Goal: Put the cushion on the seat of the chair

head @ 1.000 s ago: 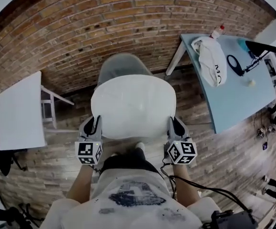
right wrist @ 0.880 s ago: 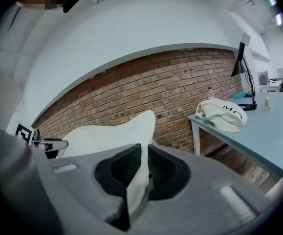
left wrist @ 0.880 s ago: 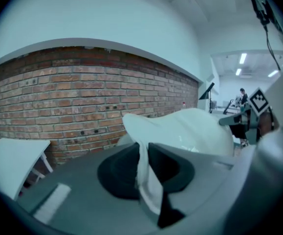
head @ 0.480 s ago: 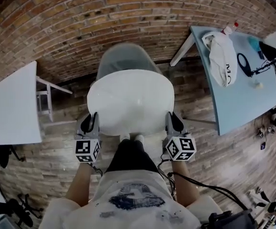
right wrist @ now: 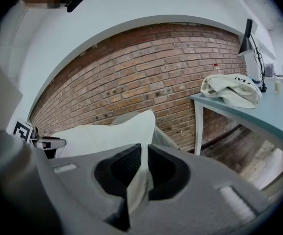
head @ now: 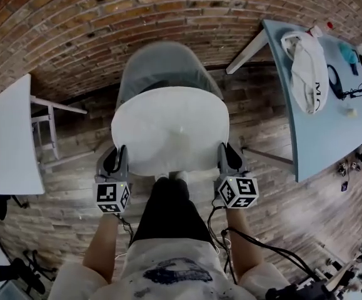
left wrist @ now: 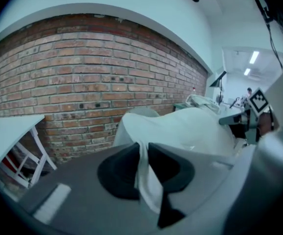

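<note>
A round white cushion (head: 168,130) hangs flat between my two grippers, above the seat of a grey shell chair (head: 162,67) that stands against the brick wall. My left gripper (head: 114,161) is shut on the cushion's left edge (left wrist: 143,165). My right gripper (head: 227,158) is shut on its right edge (right wrist: 139,173). The cushion covers most of the chair's seat from the head view; only the backrest and the rim show behind it. The chair's back (right wrist: 131,116) peeks past the cushion in the right gripper view.
A white table (head: 9,136) stands at the left, a light blue table (head: 321,99) at the right with a white bag (head: 309,52), a bottle and cables. The person's legs and feet (head: 171,179) stand just before the chair. The floor is wooden planks.
Both grippers have sunk with the cushion toward the chair, which now sits closer under it. The grips have not altered.
</note>
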{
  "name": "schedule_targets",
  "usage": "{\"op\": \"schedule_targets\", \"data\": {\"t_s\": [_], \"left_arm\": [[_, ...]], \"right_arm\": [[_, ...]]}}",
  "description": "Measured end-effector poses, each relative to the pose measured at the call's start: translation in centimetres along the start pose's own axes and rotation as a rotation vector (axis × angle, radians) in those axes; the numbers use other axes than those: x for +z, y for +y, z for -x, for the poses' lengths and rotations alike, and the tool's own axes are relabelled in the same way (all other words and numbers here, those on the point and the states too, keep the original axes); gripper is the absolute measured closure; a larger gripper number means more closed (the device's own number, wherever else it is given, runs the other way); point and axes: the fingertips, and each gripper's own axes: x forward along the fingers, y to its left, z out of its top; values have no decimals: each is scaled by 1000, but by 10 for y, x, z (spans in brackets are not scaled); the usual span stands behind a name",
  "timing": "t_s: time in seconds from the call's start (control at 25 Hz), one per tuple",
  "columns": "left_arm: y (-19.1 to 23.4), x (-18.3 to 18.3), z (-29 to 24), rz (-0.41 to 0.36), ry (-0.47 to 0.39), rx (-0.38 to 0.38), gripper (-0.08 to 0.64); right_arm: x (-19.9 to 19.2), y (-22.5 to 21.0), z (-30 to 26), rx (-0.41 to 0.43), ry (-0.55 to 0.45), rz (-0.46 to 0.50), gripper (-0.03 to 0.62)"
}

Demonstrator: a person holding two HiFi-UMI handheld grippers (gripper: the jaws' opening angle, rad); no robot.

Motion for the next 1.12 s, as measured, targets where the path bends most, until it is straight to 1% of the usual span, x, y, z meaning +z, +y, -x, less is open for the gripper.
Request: {"op": "schedule_targets", "data": {"t_s": [0.2,0.4,0.6,0.88,0.96,1.04,1.08,1.12], "left_arm": [[11,-38,-36,22,25,18,511],[21,-74,-66,37,44,22,511],[21,-108,-86,57,72,17,511],[25,-149,-120,70,117,9,511],[22,-156,-127,43,125,22,511],[16,-159,-132,-20,126,36,508],[12,-160,-134,-29,131,35,508],[10,-164,-136,-14,140,33,509]], "right_arm": [[-35,-12,-39,16,44,14,555],[-72,-27,-74,10,73,18,555],[-102,-41,-94,3,104,28,554],[-144,-61,-123,-13,151,15,554],[-153,-67,-132,-16,163,17,554],[-161,-72,-140,-15,173,18,554],[-165,-74,-143,-15,178,19,554],[-167,-77,-147,-15,181,20,554]]}}
